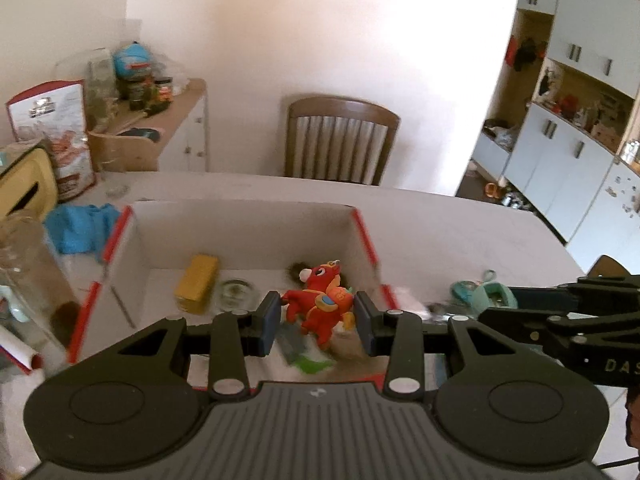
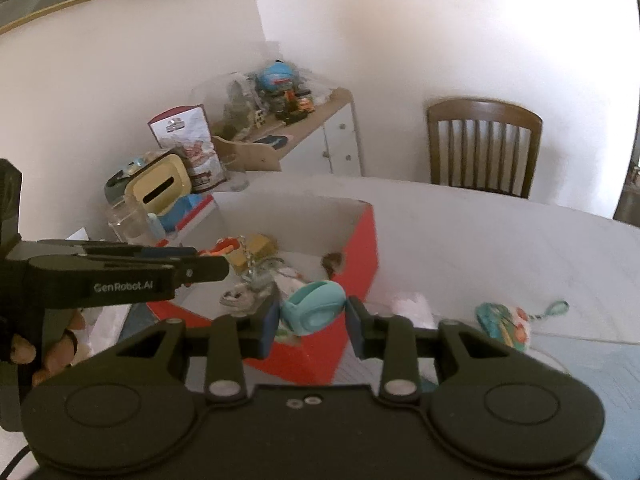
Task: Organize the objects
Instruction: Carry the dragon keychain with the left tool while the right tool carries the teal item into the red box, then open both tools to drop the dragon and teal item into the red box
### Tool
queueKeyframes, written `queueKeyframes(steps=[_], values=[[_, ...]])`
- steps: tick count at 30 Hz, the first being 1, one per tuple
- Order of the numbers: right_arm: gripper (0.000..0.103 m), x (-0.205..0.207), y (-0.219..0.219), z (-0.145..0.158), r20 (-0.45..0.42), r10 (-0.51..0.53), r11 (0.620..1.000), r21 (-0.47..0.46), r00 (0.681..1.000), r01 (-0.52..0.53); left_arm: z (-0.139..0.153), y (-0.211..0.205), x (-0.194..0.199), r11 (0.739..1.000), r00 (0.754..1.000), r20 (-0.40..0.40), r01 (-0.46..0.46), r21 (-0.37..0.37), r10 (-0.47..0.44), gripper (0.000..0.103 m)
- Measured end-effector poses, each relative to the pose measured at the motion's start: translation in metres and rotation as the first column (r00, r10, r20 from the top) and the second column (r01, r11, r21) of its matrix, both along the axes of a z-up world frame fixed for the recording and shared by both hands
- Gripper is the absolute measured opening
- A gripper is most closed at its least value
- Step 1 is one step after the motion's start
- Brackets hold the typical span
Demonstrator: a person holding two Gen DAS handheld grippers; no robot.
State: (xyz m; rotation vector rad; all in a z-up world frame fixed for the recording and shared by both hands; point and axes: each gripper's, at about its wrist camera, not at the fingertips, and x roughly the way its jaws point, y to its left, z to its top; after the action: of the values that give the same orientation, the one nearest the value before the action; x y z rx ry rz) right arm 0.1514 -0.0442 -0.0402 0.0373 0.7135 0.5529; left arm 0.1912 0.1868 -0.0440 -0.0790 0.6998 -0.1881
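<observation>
A wooden slat-back chair [image 1: 340, 140] stands against the bright white wall [image 1: 320, 40]. Left of the chair is a cluttered low white cabinet [image 1: 192, 136]; right of it, white cupboards [image 1: 560, 152] line the room.

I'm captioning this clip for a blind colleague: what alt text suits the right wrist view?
The right gripper holds a teal rounded object above the near corner of a red-sided box of small items on a white table. The left gripper reaches in from the left.
</observation>
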Motion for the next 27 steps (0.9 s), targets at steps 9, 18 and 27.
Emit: queueKeyframes(steps=[9, 18, 27], values=[[0.034, 0.025, 0.044, -0.007, 0.013, 0.035, 0.999, -0.038, 0.999, -0.035, -0.02, 0.038, 0.02, 0.998, 0.997, -0.052, -0.06, 0.036, 0.062, 0.039], [0.034, 0.058, 0.078, -0.034, -0.036, 0.041, 0.995, -0.087, 0.999, -0.044, -0.054, 0.048, 0.044, 0.996, 0.987, -0.138, -0.072, 0.057, 0.079, 0.039], [0.034, 0.076, 0.103, -0.06, -0.072, 0.059, 0.984, -0.166, 0.996, -0.07, -0.078, 0.044, 0.065, 0.994, 0.974, -0.215, -0.051, 0.093, 0.07, 0.039]])
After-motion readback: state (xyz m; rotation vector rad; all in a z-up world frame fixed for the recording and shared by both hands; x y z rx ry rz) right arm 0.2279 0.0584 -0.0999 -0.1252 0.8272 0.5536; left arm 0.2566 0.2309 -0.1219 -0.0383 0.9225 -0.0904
